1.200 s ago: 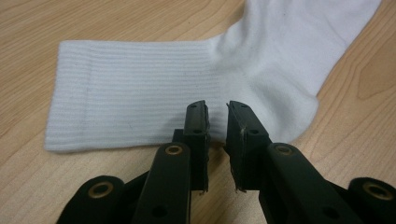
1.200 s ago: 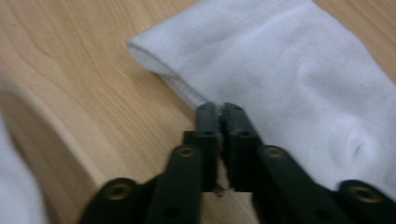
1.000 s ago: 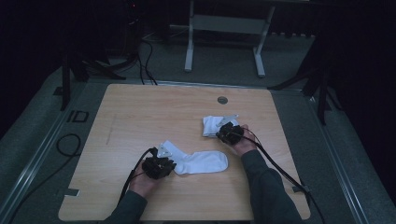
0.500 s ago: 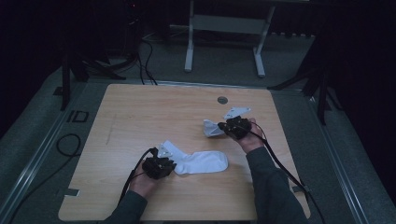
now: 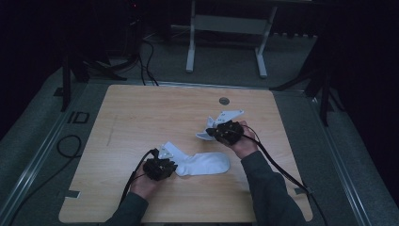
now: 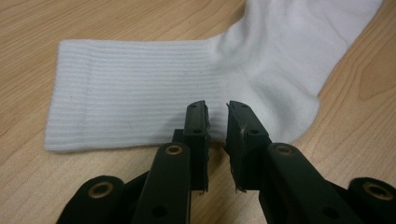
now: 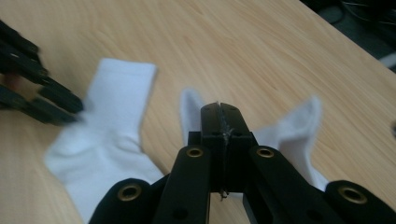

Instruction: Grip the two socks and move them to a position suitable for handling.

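Jaws of right gripper (image 7: 219, 109) clamped on raised sock (image 7: 299, 128); flat sock (image 6: 187, 88) lies along table (image 5: 141, 117), cuff by left gripper (image 6: 217, 114), jaws slightly parted.

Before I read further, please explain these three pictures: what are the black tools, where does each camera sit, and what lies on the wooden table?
A person holds one black two-jaw gripper in each hand. The high view looks down on the light wooden table. Each other camera rides on one gripper and looks along its jaws. Two white cotton socks are here. The flat white sock lies on the table; the left gripper, jaws slightly apart, sits at the edge of its ribbed cuff. The right gripper, jaws closed, pinches the second white sock and holds it lifted, its ends hanging on either side.
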Tool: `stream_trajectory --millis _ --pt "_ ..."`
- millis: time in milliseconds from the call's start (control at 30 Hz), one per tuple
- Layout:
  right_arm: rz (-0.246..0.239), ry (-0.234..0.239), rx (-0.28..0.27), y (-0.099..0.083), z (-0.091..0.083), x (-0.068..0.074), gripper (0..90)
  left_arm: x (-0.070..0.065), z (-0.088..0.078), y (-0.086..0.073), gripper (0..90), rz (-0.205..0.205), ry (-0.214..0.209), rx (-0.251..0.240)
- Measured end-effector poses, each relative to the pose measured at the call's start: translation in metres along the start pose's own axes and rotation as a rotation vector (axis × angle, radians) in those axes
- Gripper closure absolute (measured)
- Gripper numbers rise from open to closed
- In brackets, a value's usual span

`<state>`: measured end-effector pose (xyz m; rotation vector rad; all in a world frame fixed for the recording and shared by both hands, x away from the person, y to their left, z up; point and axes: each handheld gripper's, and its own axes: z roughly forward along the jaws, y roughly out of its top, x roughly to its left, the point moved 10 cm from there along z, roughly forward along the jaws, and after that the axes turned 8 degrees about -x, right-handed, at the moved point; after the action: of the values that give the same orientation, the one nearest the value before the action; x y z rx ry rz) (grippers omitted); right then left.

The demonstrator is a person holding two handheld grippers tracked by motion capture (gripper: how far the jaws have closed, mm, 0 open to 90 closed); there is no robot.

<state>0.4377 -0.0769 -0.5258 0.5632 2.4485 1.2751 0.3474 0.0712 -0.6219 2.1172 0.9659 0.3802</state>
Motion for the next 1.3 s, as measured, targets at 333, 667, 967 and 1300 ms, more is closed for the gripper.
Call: stream_trajectory --millis 333,667,967,1300 --pt "-0.031 0.072 0.004 0.011 0.034 0.031 87.2 0.002 -0.001 0.000 78.3 -0.005 0.004 -0.003" --pt "0.001 -0.055 0.074 -0.016 0.036 -0.014 78.9 0.004 -0.003 0.000 78.3 -0.010 0.008 -0.010" --pt "0.067 -0.207 0.215 -0.082 0.040 -0.067 85.8 0.004 -0.002 0.000 78.3 -0.013 0.010 -0.007" --pt "0.118 -0.268 0.268 -0.109 0.032 -0.086 88.3 0.004 -0.002 0.000 78.3 -0.011 0.008 -0.006"
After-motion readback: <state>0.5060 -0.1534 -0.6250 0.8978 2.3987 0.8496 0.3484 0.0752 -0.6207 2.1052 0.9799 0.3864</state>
